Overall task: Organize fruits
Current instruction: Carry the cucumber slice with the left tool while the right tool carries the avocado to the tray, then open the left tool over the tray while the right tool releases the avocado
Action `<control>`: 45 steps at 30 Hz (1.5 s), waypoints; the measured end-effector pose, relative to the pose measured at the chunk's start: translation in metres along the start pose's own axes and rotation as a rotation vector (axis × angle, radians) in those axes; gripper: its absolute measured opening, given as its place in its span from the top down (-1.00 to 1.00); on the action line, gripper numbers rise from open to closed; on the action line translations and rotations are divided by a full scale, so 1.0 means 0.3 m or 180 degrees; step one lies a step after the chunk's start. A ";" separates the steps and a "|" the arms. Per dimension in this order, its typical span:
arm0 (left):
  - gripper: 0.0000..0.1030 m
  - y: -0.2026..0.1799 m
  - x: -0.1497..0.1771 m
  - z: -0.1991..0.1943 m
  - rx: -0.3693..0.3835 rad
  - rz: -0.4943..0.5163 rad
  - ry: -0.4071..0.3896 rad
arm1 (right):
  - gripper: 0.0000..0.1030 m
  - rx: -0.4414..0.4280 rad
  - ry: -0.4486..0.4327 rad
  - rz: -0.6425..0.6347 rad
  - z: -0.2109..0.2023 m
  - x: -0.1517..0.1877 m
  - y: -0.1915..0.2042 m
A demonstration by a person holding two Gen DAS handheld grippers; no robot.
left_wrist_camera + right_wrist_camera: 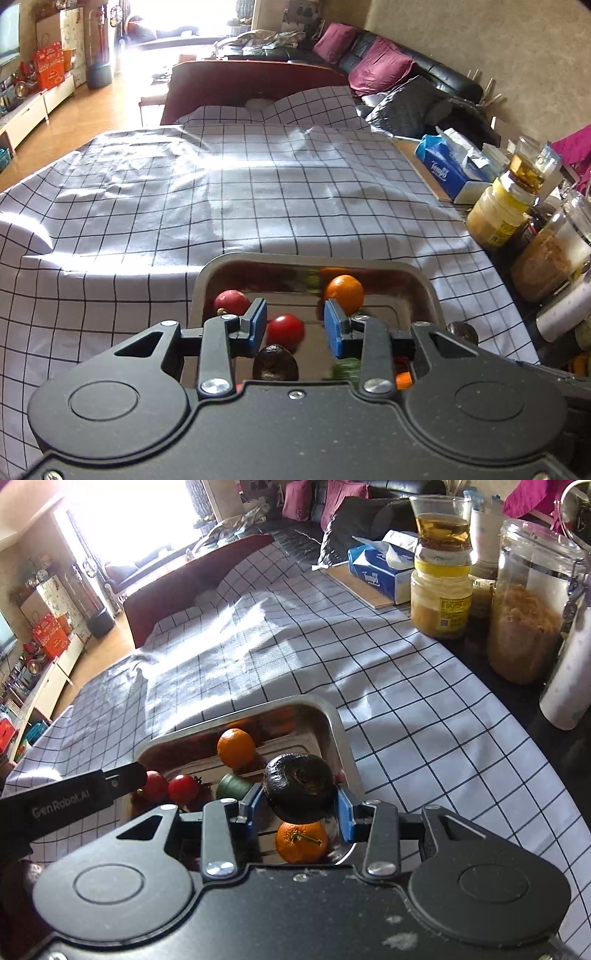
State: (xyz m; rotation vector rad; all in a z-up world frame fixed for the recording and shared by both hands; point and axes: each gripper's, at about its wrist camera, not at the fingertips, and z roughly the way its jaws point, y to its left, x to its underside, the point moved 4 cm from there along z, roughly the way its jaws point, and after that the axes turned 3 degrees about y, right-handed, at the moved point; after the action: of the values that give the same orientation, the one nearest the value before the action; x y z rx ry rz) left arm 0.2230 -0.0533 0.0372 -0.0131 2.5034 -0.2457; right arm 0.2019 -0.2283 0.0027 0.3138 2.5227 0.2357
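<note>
In the right wrist view, the right gripper (300, 808) sits at lower centre of the frame, its jaws closed on a dark avocado (299, 792) held just above the metal tray (332, 720). An orange (301, 842) lies in the tray directly under the avocado; another orange (235, 747) rests farther up the frame. In the left wrist view, the left gripper (295, 326) hangs over the same tray with its jaws parted and gripping nothing; a red tomato (285, 330) lies between them, lower down on the tray floor. The tray rests on the counter's checked cloth (221, 206).
</note>
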 end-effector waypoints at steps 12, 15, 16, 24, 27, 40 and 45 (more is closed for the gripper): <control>0.17 0.007 0.002 0.026 -0.0043 -0.0011 0.0077 | 0.16 -0.0104 0.0099 -0.0087 0.035 -0.002 0.030; 0.16 -0.001 0.005 0.024 -0.0034 0.0012 0.0077 | 0.16 -0.0089 0.0019 -0.0121 0.015 0.005 0.034; 0.16 -0.003 0.006 0.025 -0.0035 0.0018 0.0081 | 0.16 -0.0065 -0.0002 -0.0129 0.009 0.007 0.034; 0.15 -0.021 0.018 0.048 -0.0091 0.0081 0.0147 | 0.16 0.0113 0.0016 -0.0187 0.025 0.034 0.020; 0.15 -0.032 0.027 0.062 -0.0110 0.0119 0.0187 | 0.16 0.0127 0.0066 -0.0204 0.040 0.045 0.014; 0.12 -0.022 0.077 0.022 -0.0196 0.0117 0.0155 | 0.16 0.0098 0.0009 -0.0214 0.012 0.051 0.010; 0.12 0.001 0.115 -0.006 -0.0243 0.0112 0.0152 | 0.16 0.0089 -0.0051 -0.0264 -0.014 0.065 0.027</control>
State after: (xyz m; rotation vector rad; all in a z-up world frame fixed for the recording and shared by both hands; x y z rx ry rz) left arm 0.1940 -0.0550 0.0185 0.0057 2.5568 -0.1375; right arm 0.1852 -0.2156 -0.0024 0.2205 2.5187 0.1649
